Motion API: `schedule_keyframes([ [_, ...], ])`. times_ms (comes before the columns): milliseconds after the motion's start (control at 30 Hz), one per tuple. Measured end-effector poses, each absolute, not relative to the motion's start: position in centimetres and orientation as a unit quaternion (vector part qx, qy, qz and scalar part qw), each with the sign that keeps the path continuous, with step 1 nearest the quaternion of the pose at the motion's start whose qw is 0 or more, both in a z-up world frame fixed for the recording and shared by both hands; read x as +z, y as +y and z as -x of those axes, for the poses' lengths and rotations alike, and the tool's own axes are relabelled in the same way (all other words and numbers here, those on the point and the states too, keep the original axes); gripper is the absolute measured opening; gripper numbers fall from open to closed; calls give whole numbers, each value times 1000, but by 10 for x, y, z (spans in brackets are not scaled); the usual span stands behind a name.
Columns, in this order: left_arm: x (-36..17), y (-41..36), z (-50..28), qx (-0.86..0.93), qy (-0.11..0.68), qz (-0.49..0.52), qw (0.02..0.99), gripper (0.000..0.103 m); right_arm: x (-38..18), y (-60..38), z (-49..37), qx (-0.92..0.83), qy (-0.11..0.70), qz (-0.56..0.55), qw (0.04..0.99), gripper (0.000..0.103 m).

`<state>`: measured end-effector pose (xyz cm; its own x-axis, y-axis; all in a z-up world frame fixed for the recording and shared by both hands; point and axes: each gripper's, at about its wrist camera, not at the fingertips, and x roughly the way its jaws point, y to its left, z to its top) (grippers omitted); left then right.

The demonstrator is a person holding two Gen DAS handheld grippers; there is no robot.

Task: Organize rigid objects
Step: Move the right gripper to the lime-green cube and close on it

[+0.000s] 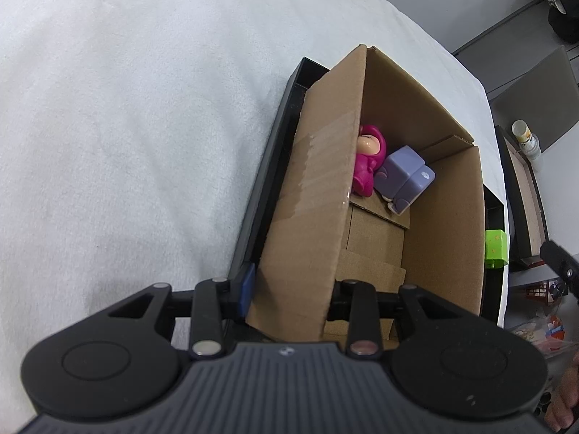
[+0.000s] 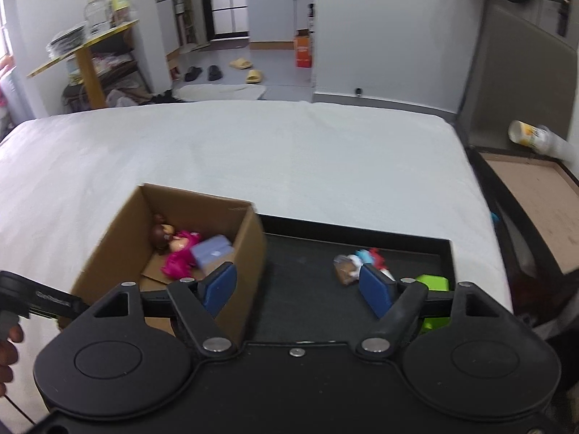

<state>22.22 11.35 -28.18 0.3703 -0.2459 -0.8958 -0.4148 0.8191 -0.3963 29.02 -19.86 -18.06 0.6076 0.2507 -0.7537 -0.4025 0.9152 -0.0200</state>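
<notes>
The left hand-held gripper is clamped on the near wall of an open cardboard box, one blue pad outside the wall and the other finger inside. The right hand-held gripper hangs above a black tray, its blue pads spread well apart with nothing between them.

The cardboard box stands at the left end of the tray. Inside it lie a pink doll figure, a lavender block-shaped toy touching the doll, and, seen only from the right wrist camera, a small brown-headed figure in the far corner.

On the tray floor outside the box lie a blurred cluster of small colourful toys and, just beside the right pad, a lime-green block toy. The tray rests on a white bed.
</notes>
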Motion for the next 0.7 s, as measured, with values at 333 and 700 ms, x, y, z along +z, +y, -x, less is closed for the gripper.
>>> schedule_keyframes([
  [333,-282,114,-222,54,559,294,773,34,-195,-242,-295,142,399,88,902,71],
  [700,-283,113,-223,55,562,295,771,34,-229,-286,-334,78,426,61,899,46],
])
